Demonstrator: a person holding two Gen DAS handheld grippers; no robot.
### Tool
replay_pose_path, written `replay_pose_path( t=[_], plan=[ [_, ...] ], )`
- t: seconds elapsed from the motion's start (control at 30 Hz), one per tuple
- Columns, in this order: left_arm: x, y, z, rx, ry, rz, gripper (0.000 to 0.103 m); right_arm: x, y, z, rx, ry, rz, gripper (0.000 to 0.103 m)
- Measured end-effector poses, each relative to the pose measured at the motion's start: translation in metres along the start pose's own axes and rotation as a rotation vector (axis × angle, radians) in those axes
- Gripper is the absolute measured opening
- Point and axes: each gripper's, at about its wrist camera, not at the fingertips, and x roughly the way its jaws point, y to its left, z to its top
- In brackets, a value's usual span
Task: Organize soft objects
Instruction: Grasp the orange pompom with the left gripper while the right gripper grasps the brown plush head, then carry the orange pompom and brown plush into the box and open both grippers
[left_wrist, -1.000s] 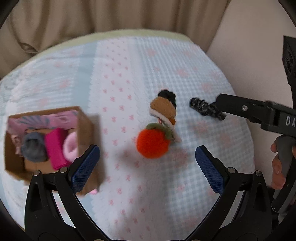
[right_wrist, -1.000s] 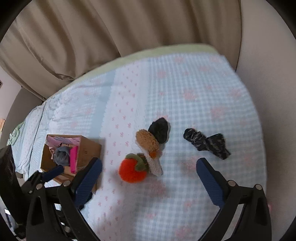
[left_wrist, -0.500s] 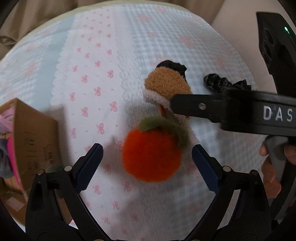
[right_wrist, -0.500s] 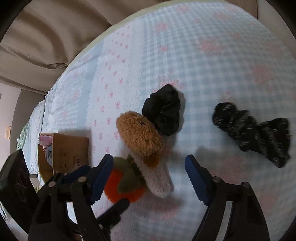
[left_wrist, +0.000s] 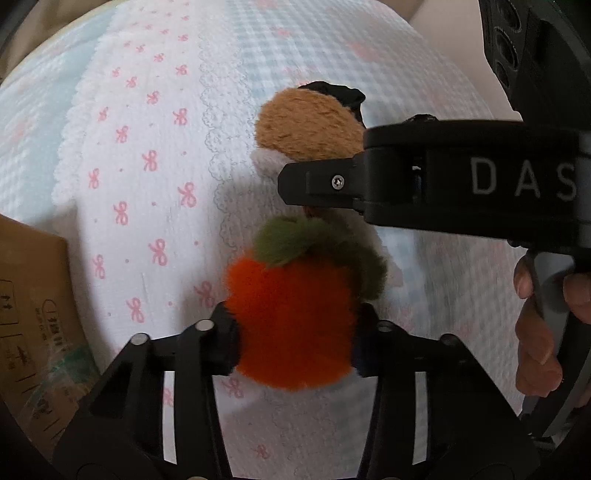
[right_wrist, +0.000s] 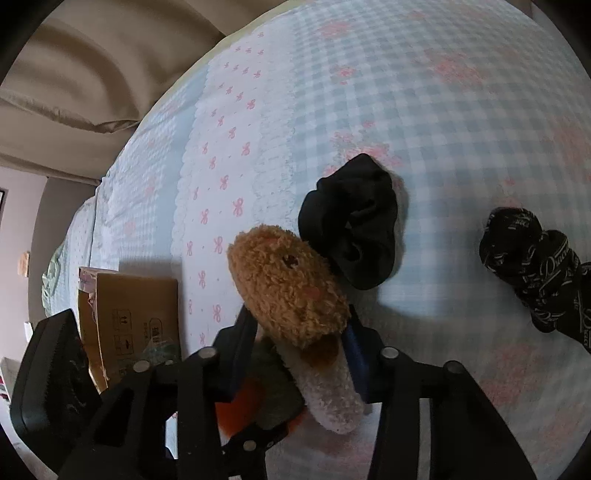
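A: Both grippers dropped in: left gripper (left_wrist: 295, 332) now squeezes the orange plush (left_wrist: 291, 325), right gripper (right_wrist: 299, 350) clamps the brown plush (right_wrist: 288, 288).

B: Checked bedspread (right_wrist: 443, 92), curtain (right_wrist: 74, 74) at 10 o'clock. Cardboard box (left_wrist: 33, 314) cut off.

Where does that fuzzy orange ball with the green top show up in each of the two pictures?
Left wrist view: orange plush sits low in the centre, pinched between the left tongs.
Right wrist view: only an orange sliver shows at the bottom, behind the right tongs.
Shared landmark: the cardboard box, at the left in both.
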Motion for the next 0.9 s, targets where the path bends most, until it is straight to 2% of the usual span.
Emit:
replay_pose_path(
  t=[0.23, 0.53, 0.9],
  plan=[
    [-0.017, 0.008, -0.004, -0.029, -0.044, -0.022, 0.036, -0.008, 0.004, -0.002, -0.013, -0.022, -0.003, 0.036],
    [-0.049, 0.004, -0.003, -0.029, -0.098, -0.023, 0.036, -0.037, 0.016, -0.006, -0.027, -0.075, 0.002, 0.035],
    [-0.135, -0.01, -0.027, -0.021, -0.205, -0.009, 0.036, -0.108, 0.057, -0.023, -0.074, -0.178, 0.008, 0.035]
  ],
)
